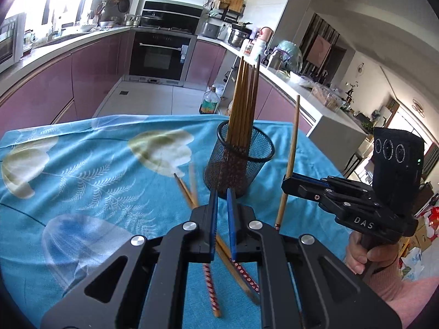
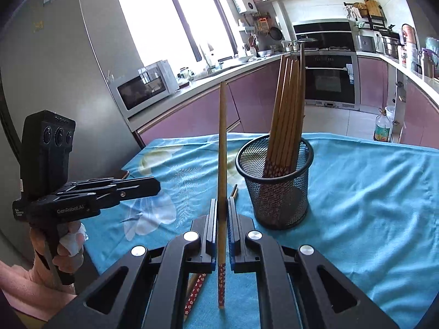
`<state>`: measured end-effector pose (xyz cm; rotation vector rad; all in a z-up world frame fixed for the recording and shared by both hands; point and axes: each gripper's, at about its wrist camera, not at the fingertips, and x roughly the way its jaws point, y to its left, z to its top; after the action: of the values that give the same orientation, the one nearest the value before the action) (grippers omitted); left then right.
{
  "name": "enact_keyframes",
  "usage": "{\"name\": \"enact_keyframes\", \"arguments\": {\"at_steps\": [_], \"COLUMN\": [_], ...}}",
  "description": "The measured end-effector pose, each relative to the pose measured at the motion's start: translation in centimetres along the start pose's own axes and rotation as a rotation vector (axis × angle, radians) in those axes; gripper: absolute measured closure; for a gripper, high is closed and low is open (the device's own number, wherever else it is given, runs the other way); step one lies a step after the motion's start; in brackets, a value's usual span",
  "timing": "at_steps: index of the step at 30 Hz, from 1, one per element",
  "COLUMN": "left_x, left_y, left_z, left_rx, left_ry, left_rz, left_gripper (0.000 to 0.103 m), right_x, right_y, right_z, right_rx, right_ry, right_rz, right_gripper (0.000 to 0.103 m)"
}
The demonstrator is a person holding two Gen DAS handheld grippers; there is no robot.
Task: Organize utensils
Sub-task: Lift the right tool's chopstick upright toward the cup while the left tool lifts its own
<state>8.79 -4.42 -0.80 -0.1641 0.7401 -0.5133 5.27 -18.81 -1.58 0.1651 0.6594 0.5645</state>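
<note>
A black mesh cup (image 1: 238,161) (image 2: 275,183) stands on the blue cloth and holds several wooden chopsticks (image 1: 244,104) (image 2: 288,109). My right gripper (image 2: 222,211) (image 1: 288,183) is shut on one chopstick (image 2: 222,164) (image 1: 290,161) and holds it upright just left of the cup in its own view. My left gripper (image 1: 222,200) (image 2: 157,185) hovers with its jaws nearly closed and nothing between them, above loose chopsticks (image 1: 197,205) lying on the cloth in front of the cup. One loose chopstick (image 2: 196,290) also shows under the right gripper.
The table has a blue flowered cloth (image 1: 82,170) (image 2: 370,192). Behind it are purple kitchen cabinets (image 1: 41,90), an oven (image 1: 160,54), a microwave (image 2: 145,85) and a bottle on the floor (image 1: 210,101).
</note>
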Motion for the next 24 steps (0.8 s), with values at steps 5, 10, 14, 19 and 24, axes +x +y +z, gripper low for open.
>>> {"name": "enact_keyframes", "arguments": {"at_steps": [5, 10, 14, 19, 24], "left_x": [0.0, 3.8, 7.4, 10.3, 11.8], "left_y": [-0.1, 0.9, 1.7, 2.0, 2.1], "left_z": [0.2, -1.0, -2.4, -3.1, -3.2], "left_rx": [0.025, 0.048, 0.065, 0.093, 0.109], "left_ry": [-0.002, 0.090, 0.180, 0.228, 0.249], "left_rz": [0.019, 0.117, 0.195, 0.260, 0.281], "left_gripper": [0.096, 0.085, 0.082, 0.081, 0.081], "right_x": [-0.4, -0.5, -0.4, -0.4, -0.4], "right_y": [-0.4, -0.6, -0.7, -0.8, -0.8], "right_z": [0.3, 0.2, 0.1, 0.1, 0.1], "right_rx": [0.010, 0.010, 0.014, 0.014, 0.013], "right_ry": [-0.017, -0.016, -0.016, -0.016, -0.016], "right_rz": [0.002, 0.004, 0.003, 0.002, 0.003], "right_gripper": [0.097, 0.097, 0.097, 0.097, 0.097]}}
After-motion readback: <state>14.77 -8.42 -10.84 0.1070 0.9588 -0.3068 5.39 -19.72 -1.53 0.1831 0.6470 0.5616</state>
